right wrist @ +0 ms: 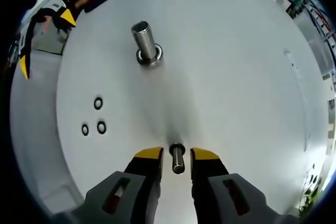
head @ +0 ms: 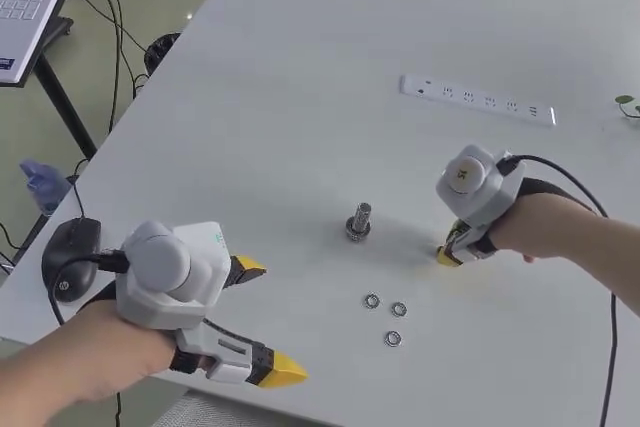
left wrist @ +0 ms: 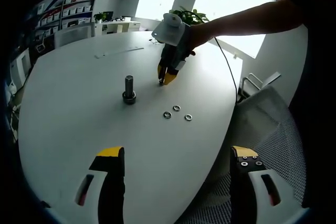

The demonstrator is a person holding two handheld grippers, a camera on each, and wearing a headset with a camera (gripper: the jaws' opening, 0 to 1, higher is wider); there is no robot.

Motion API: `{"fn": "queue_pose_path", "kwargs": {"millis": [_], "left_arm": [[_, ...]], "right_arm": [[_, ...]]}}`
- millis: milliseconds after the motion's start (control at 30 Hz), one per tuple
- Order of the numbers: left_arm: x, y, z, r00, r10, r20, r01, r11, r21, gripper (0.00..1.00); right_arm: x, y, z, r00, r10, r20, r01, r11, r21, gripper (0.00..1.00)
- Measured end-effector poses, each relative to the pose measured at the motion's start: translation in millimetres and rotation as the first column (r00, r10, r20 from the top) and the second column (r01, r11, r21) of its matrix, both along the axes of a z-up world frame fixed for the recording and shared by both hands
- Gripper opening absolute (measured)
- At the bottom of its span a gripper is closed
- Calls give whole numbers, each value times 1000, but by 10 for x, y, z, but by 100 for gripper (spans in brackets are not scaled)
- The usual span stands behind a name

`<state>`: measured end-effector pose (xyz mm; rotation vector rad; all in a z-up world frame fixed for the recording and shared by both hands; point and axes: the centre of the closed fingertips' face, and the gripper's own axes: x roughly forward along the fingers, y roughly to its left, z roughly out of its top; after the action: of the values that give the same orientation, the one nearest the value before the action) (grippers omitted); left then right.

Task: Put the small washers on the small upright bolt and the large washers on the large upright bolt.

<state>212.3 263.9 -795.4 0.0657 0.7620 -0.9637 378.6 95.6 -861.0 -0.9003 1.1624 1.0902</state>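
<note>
Your right gripper (right wrist: 177, 153) is straddling the small bolt (right wrist: 177, 162), jaws narrow, your left gripper (left wrist: 177, 151) is hovering near left, jaws wide, three washers (head: 398, 309) lying loose.

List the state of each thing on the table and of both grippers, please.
large bolt: upright on the table.
small bolt: upright, between the jaws of the right gripper, untouched.
three washers: flat, loose, apart.
left gripper: open, empty.
right gripper: open, astride the small bolt.
power strip: flat, sockets empty.
</note>
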Motion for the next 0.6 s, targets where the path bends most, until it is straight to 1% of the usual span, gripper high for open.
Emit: {"fn": "queue_pose_path", "kwargs": {"millis": [100,300,600], "left_arm": [[0,4,0,1000,1,2,-1,1000,1,82],[6,-3,10,1000,2,6,-2,1000,-2,82],[6,-22,39,1000,-1,18,1,1000,-3,82]], "right_arm": [[16,-6,7,1000,4,1,-4,1000,-3,22],[46,-18,66,1000,1,7,-1,1000,-3,21],[46,-59,196,1000,-1,11,1,1000,-1,21]]}}
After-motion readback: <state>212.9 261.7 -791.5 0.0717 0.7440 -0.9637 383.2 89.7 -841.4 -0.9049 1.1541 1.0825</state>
